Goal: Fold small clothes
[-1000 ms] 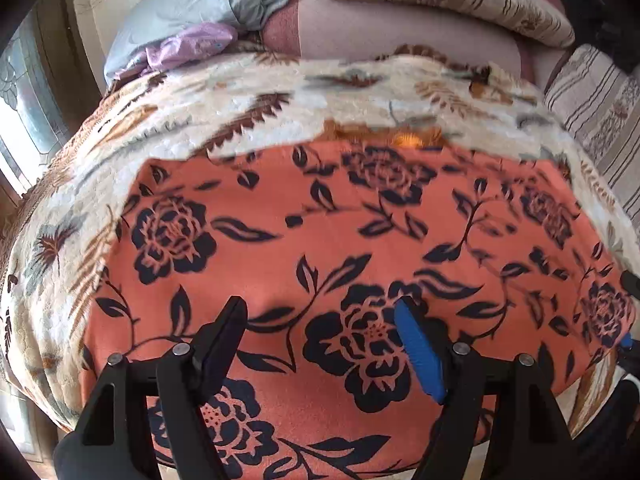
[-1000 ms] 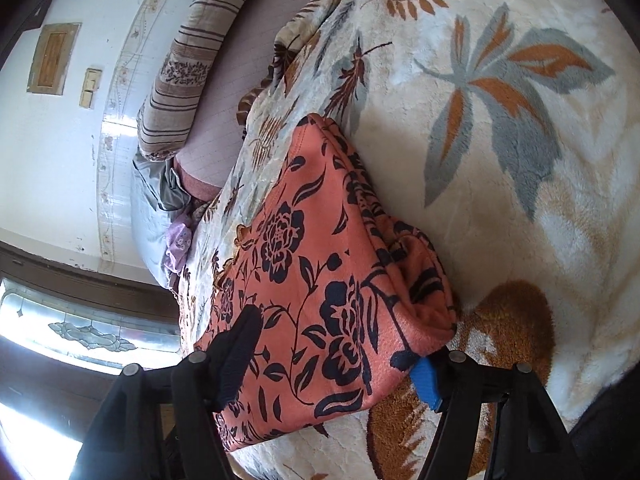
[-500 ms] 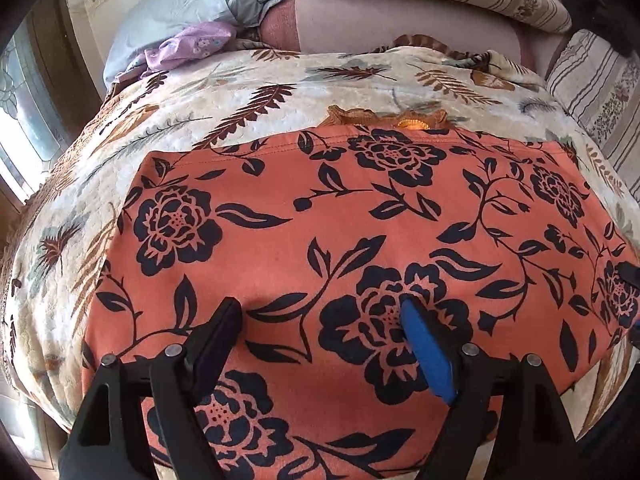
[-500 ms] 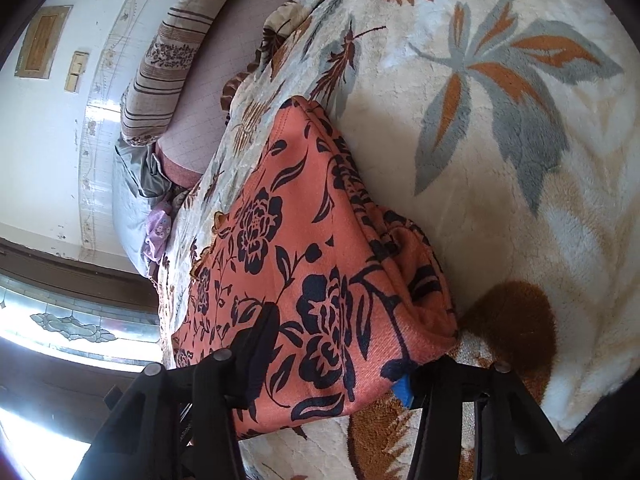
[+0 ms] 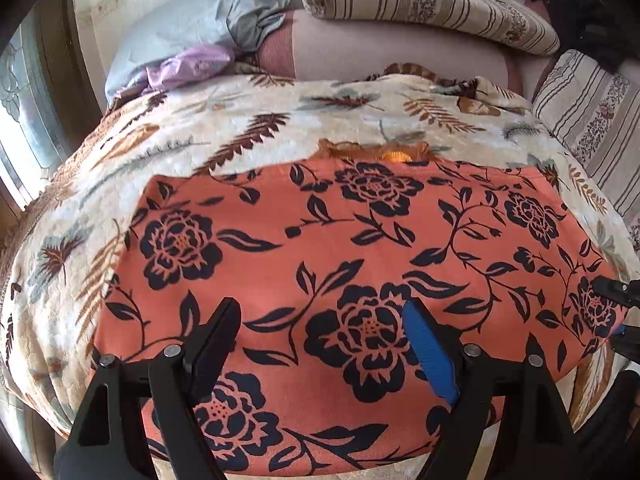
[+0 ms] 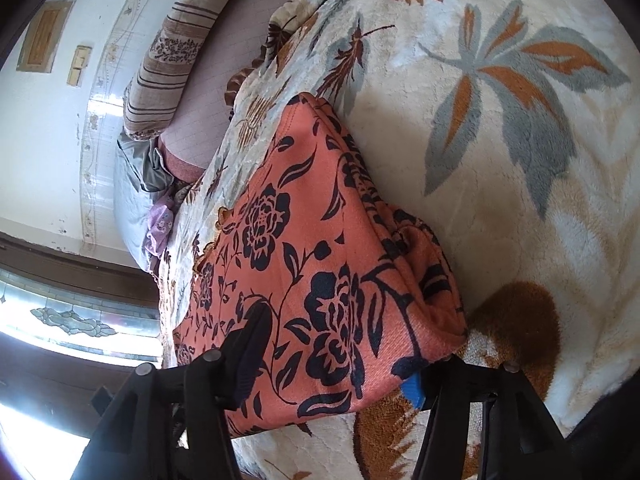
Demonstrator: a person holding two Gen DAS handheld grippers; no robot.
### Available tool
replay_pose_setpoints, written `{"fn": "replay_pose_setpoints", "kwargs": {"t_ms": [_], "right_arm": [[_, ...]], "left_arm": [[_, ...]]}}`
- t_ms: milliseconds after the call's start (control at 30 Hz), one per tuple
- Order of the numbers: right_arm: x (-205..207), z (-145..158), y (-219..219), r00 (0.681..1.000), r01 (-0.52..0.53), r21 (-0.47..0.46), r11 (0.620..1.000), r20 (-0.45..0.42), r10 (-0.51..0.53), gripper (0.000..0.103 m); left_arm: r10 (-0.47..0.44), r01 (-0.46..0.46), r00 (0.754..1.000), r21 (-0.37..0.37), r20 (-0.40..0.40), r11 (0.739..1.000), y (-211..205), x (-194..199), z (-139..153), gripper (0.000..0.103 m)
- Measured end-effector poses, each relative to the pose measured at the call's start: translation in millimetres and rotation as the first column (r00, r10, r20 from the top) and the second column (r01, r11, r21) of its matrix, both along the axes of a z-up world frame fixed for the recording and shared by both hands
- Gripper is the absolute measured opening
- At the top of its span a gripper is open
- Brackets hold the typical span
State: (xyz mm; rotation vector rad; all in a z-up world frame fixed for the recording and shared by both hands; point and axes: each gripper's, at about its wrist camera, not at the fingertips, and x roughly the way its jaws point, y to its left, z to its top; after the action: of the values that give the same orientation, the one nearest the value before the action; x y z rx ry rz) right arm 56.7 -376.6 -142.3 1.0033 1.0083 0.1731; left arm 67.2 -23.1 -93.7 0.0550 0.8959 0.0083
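Care is advised: the orange floral garment [image 5: 360,248], straddled by both wide-parted grippers' jaws, is best pinched squarely at its layered corner [image 6: 436,320].

Right tongs [image 6: 336,344] blue fingertip hidden under garment [image 6: 320,248]; garment's near hem cut off.

both grippers' fingers [image 5: 224,328] [image 6: 252,340] spread wide

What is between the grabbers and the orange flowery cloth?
Nothing visible is. The left gripper hangs open right above the orange floral garment, which lies on the leaf blanket. The right gripper is open around the garment's thick folded corner, with no other thing between.
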Motion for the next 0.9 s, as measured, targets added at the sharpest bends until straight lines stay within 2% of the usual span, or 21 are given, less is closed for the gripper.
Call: {"fn": "replay_pose_setpoints", "kwargs": {"t_ms": [33,67,133,200,233,333,400,500,567,633,700,767,833,900], "right_arm": [[0.8,-3.2,-0.1,1.000,0.001,0.000,1.000,-0.014,-0.001,0.039],[1.4,-6.0,-0.9,1.000,0.000,0.000,1.000,-0.020,0.000,0.034],[2.4,-8.3,-1.9,1.000,-0.003,-0.015,1.000,-0.028,0.002,0.027],[4.7,-5.5,-0.2,0.999,-0.021,-0.049,0.999,-0.030,0.020,0.021],[6.3,-1.8,1.6,0.999,-0.034,-0.069,0.997,-0.023,0.032,0.012],[11.6,28.1,14.1,0.997,-0.057,-0.137,0.989,0.035,0.062,0.011],[15.7,67.0,30.8,0.988,-0.073,-0.172,0.982,0.124,0.095,0.011],[22.7,132.6,76.0,0.944,-0.124,-0.234,0.964,0.271,0.188,0.011],[24.8,166.7,121.4,0.896,-0.186,-0.277,0.943,0.347,0.278,0.011],[22.5,183.8,172.6,0.841,-0.261,-0.336,0.905,0.382,0.384,0.011],[20.1,175.0,222.4,0.800,-0.348,-0.367,0.863,0.364,0.477,0.011],[18.7,145.8,262.5,0.778,-0.429,-0.374,0.822,0.309,0.547,0.011],[24.6,101.7,290.4,0.774,-0.512,-0.333,0.792,0.220,0.594,0.011],[28.7,62.0,304.7,0.783,-0.561,-0.277,0.780,0.128,0.609,0.011]], "left_arm": [[0.007,-0.006,1.000,0.023,-0.030,1.000,-0.3,3.3,-7.8,0.084],[0.006,-0.003,0.995,0.027,-0.099,1.000,0.0,9.5,-22.7,0.085],[0.001,0.000,0.998,0.026,-0.058,1.000,1.7,9.0,-28.3,0.088],[0.003,0.000,0.996,0.027,-0.088,1.000,1.1,13.2,-25.0,0.088],[0.004,-0.002,0.995,0.017,-0.103,1.000,2.2,15.2,-24.3,0.088],[-0.014,0.013,0.994,-0.006,-0.108,1.000,6.2,18.1,-25.0,0.088],[-0.026,0.020,0.994,-0.053,-0.110,0.998,13.7,16.9,-19.4,0.087],[0.033,-0.040,0.998,-0.154,-0.052,0.987,43.4,7.2,1.4,0.087],[0.111,-0.108,0.994,-0.218,0.000,0.970,74.4,-2.9,19.2,0.087],[0.190,-0.174,0.981,-0.283,0.029,0.943,109.9,-13.3,33.1,0.087],[0.260,-0.234,0.965,-0.347,0.031,0.908,144.3,-24.5,39.8,0.087],[0.294,-0.270,0.956,-0.414,-0.005,0.869,172.5,-30.6,36.5,0.087],[0.291,-0.285,0.955,-0.479,-0.063,0.830,191.5,-32.7,25.4,0.087],[0.257,-0.283,0.958,-0.560,-0.127,0.779,202.4,-30.4,11.4,0.087]]}}
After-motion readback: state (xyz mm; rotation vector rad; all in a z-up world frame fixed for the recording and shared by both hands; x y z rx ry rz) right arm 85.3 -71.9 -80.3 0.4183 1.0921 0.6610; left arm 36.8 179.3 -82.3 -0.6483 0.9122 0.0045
